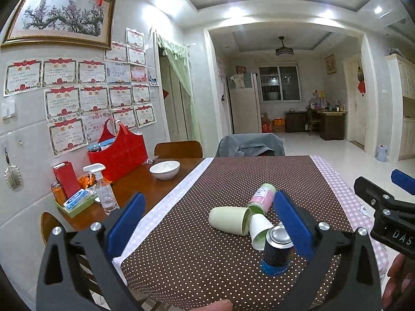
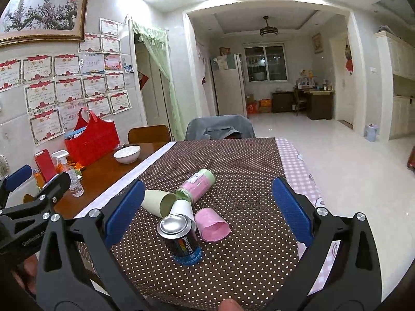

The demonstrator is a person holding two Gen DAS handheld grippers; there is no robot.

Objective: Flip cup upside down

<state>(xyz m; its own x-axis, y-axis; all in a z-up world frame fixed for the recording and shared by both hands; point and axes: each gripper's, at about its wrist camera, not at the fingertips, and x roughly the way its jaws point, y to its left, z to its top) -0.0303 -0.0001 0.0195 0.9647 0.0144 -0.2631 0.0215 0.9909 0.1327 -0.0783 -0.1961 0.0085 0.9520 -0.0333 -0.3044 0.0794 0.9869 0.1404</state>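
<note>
Several cups lie on their sides in a cluster on the brown dotted tablecloth: a pale green cup, a white cup, a pink cup and a pink-and-green jar. A dark can stands upright in front of them. My left gripper is open and empty, above the table's near edge, short of the cluster. My right gripper is open and empty, also short of the cups.
On the bare wood at the left stand a white bowl, a red bag, a spray bottle and a green tray of packets. A chair with a grey jacket stands at the far edge.
</note>
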